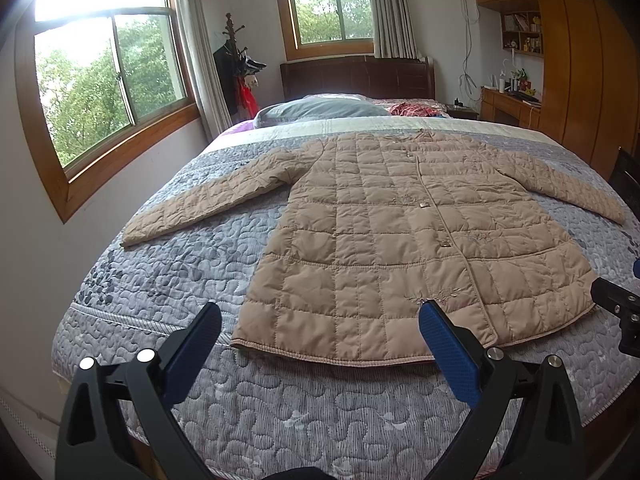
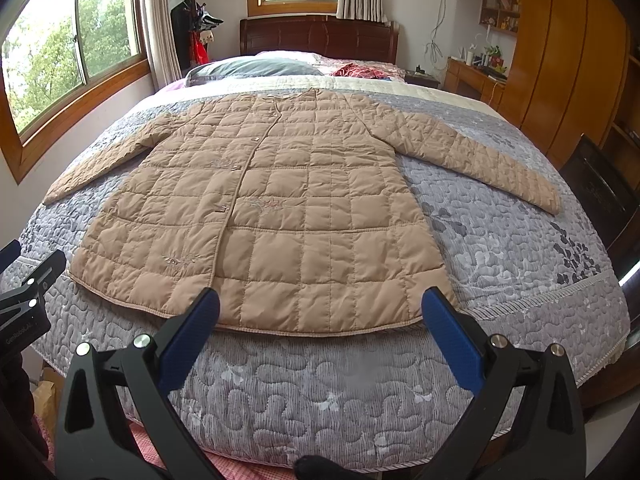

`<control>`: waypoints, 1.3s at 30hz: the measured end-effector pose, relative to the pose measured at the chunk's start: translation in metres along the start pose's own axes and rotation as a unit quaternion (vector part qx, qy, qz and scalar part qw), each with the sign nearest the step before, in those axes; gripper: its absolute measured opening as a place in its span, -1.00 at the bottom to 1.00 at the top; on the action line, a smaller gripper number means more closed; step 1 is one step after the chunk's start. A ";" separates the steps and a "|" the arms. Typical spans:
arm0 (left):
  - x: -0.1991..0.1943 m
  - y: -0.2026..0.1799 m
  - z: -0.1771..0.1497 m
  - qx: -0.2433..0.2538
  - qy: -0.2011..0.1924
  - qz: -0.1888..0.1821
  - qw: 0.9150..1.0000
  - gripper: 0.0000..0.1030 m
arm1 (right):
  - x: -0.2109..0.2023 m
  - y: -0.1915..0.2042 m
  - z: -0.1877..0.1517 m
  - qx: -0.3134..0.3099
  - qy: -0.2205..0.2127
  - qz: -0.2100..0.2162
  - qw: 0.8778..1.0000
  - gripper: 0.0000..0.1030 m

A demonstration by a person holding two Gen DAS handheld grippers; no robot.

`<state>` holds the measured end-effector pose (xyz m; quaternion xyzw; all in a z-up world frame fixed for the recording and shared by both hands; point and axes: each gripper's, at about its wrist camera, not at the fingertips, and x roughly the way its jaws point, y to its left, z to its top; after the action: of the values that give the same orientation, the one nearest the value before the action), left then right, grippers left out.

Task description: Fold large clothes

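Observation:
A tan quilted coat [image 1: 400, 240] lies flat and face up on the bed, hem toward me, both sleeves spread out to the sides; it also shows in the right wrist view [image 2: 280, 208]. My left gripper [image 1: 320, 312] is open and empty, hovering above the near left part of the hem. My right gripper [image 2: 320, 300] is open and empty, hovering above the near right part of the hem. The right gripper's body shows at the right edge of the left wrist view [image 1: 618, 308], and the left gripper's body at the left edge of the right wrist view [image 2: 28, 292].
The coat rests on a grey patterned quilt [image 1: 168, 280] covering a large bed. A grey pillow [image 1: 320, 110] and a red cloth [image 1: 416, 110] lie near the dark headboard [image 1: 356, 76]. Windows and a wall stand left, wooden wardrobes [image 2: 568, 48] and a dark chair [image 2: 600, 188] right.

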<state>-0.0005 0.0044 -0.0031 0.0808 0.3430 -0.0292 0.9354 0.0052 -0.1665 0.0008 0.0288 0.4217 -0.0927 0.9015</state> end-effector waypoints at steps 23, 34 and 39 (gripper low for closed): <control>0.001 0.000 0.001 0.001 0.001 0.001 1.000 0.93 | 0.002 0.000 0.001 -0.002 0.001 0.000 1.000 0.95; 0.020 -0.003 0.012 0.006 0.019 -0.012 1.000 0.93 | 0.024 -0.012 0.017 0.005 0.013 0.009 1.000 0.94; 0.060 -0.006 0.030 0.015 0.078 -0.058 0.995 0.92 | 0.050 -0.047 0.040 0.021 0.035 0.006 0.999 0.94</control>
<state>0.0635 -0.0066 -0.0205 0.0772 0.4182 -0.0826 0.9013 0.0580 -0.2249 -0.0105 0.0532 0.4506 -0.0954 0.8860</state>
